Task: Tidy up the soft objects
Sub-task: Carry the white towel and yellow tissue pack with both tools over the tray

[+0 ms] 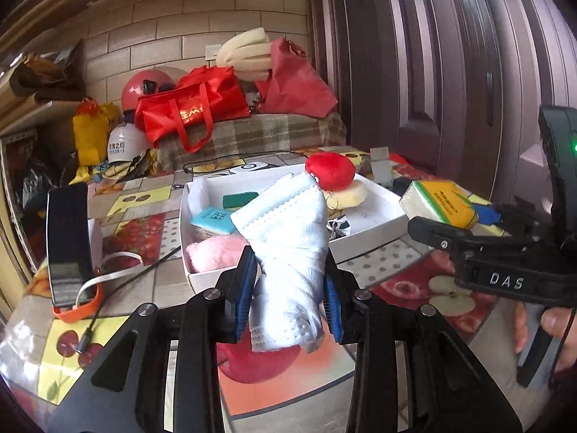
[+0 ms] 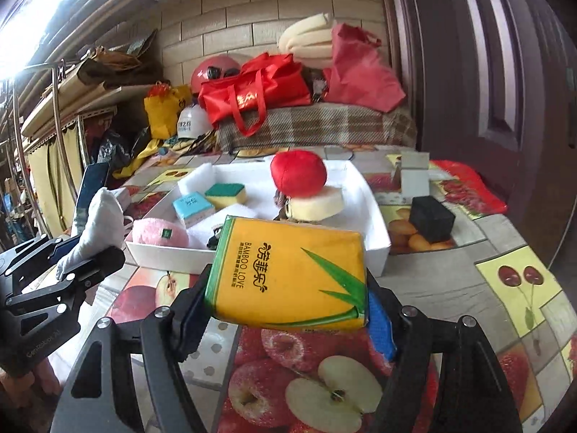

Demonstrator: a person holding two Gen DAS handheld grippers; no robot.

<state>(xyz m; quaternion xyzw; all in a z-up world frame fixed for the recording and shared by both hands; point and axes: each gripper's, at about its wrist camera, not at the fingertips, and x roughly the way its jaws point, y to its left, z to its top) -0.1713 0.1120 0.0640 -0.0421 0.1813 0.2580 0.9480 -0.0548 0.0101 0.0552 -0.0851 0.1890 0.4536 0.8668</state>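
White cloth [image 1: 288,238] is clamped in my left hand-held gripper [image 1: 288,288]; tissue pack [image 2: 288,274] in my right hand-held gripper [image 2: 288,310]. Both hang before the box [image 2: 375,231]. Next: carry both over it, release.

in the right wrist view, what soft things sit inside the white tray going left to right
pink plush → blue-topped sponge → green-and-yellow sponge → red plush, resting on the pale round sponge. All lie within the white tray.
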